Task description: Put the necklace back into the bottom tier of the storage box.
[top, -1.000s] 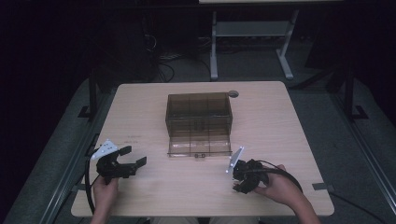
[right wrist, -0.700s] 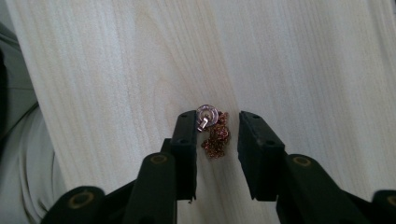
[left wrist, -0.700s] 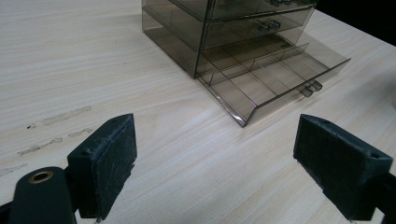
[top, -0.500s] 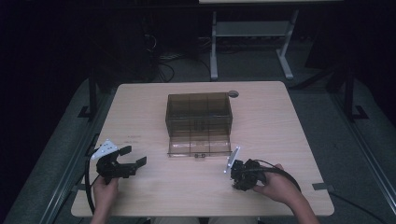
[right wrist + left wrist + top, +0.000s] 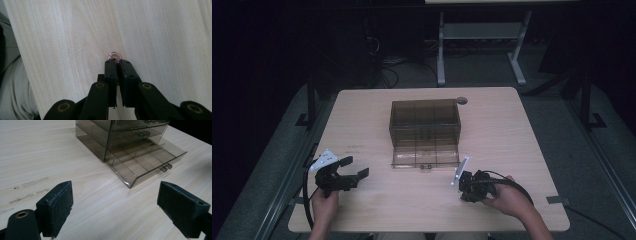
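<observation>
Your right gripper (image 5: pixel 117 62) has just been closing and now pinches a small ring (image 5: pixel 114 56) on the bare table (image 5: pixel 522 130), near its front edge; your left gripper (image 5: pixel 115 202) gapes released, facing the drawer unit (image 5: pixel 425 121)'s pulled-out drawer (image 5: pixel 147 161).

I can read no text, label, brand or number anywhere; the dark smudges on the bench (image 5: pixel 30 182) are too faint to make out.
</observation>
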